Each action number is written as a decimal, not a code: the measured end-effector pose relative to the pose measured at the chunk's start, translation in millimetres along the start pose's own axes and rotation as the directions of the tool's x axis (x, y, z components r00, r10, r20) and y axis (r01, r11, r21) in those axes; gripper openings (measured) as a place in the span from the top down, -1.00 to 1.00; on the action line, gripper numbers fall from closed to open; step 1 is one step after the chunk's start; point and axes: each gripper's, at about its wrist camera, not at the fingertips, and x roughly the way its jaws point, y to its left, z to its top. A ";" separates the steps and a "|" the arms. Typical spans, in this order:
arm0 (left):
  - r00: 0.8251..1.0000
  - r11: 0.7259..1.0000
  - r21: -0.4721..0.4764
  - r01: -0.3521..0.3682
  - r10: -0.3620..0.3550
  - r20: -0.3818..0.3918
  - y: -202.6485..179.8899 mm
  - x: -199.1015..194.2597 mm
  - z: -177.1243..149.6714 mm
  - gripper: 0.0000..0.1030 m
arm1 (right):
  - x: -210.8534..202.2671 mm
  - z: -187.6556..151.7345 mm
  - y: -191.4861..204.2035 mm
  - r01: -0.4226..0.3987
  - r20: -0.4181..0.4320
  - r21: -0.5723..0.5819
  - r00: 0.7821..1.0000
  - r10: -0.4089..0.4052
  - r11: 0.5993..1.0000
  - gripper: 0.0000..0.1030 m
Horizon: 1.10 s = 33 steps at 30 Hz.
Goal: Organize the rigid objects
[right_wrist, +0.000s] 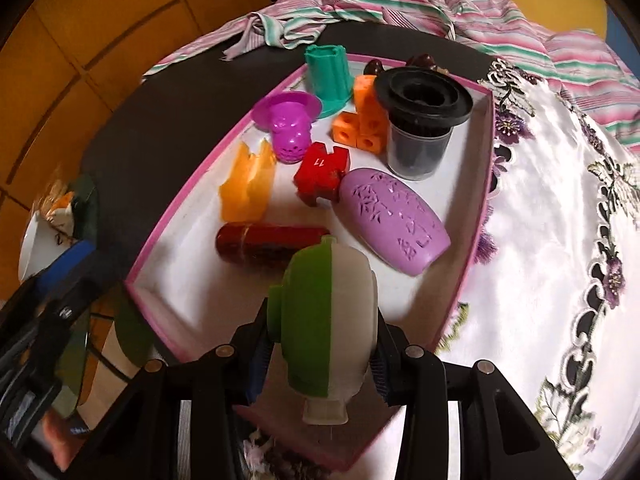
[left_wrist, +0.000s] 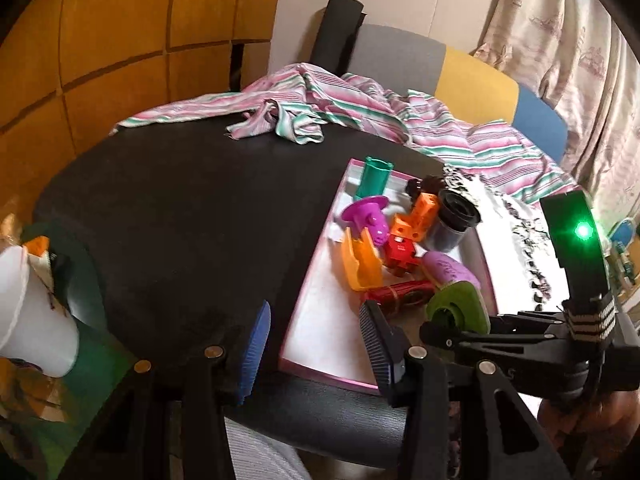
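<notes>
Held piece: I have the half-green, half-white rounded plastic shell (right_wrist: 330,316) clamped in my right gripper (right_wrist: 320,354), low centre of the right wrist view, over the near end of the pink-rimmed white tray (right_wrist: 486,152).
Handling: I judge it light, stiff and smooth; the curved sides could slip, so I keep the pads on its widest part.
Landing spot: bare tray floor just below the dark red cylinder (right_wrist: 272,246) and beside the lilac embossed oval case (right_wrist: 394,220).
Left gripper (left_wrist: 316,350): released, nothing between its blue pads, over the black tabletop (left_wrist: 180,208) at the tray's lower left edge.
</notes>
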 end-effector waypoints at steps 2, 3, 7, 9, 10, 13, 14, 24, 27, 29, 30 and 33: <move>1.000 0.999 0.009 -0.031 0.031 0.002 0.0 -0.5 1.7 0.09 | -3.1 2.0 -0.4 -0.011 0.029 0.018 1.000 0.011 1.000 0.16; 0.999 0.999 0.010 -0.046 0.046 0.009 0.6 -1.9 2.1 0.08 | -9.8 2.3 -0.2 -0.028 0.056 0.023 0.998 0.027 0.999 0.08; 0.999 0.999 -0.004 -0.040 0.040 0.032 3.6 -7.2 3.7 0.09 | -33.5 0.6 -1.9 -0.042 0.130 0.029 0.991 0.038 0.999 -0.11; 0.998 0.999 -0.015 -0.051 0.051 0.030 2.6 -7.7 5.2 0.09 | -39.9 -2.3 -5.8 -0.024 0.142 0.026 0.990 0.020 0.999 -0.12; 0.998 0.998 -0.016 -0.064 0.064 0.029 1.4 -7.6 5.8 0.09 | -41.6 -3.1 -6.0 -0.012 0.146 0.027 0.989 0.008 1.000 -0.12; 0.992 0.992 0.012 -0.124 0.123 0.036 -4.4 -8.7 6.2 0.08 | -48.5 -10.9 -7.8 0.014 0.154 0.020 0.988 -0.017 1.000 -0.12; 0.989 0.990 0.022 -0.141 0.140 0.043 -5.9 -9.5 6.2 0.08 | -48.0 -11.9 -7.2 0.021 0.156 0.016 0.987 -0.023 1.000 -0.12; 0.977 0.973 0.091 -0.211 0.207 0.048 -19.0 -13.8 4.5 0.08 | -46.8 -16.0 -0.4 0.047 0.172 0.002 0.984 -0.047 0.999 -0.12; 0.982 0.978 0.092 -0.189 0.189 0.012 -20.0 -10.5 5.8 0.09 | -52.0 -16.2 -0.5 0.083 0.190 0.007 0.978 -0.083 0.996 -0.31; 0.985 0.982 0.089 -0.168 0.171 -0.026 -20.0 -7.4 6.6 0.08 | -55.9 -16.4 -1.3 0.096 0.204 0.013 0.974 -0.097 0.995 -0.39; 0.986 0.984 0.087 -0.156 0.161 -0.052 -20.0 -4.9 7.0 0.08 | -57.4 -16.5 -2.0 0.099 0.208 0.018 0.973 -0.101 0.995 -0.44; 0.984 0.986 0.081 -0.145 0.152 -0.090 -20.1 0.2 7.8 0.09 | -61.4 -15.8 -4.1 0.110 0.219 0.039 0.969 -0.116 0.993 -0.62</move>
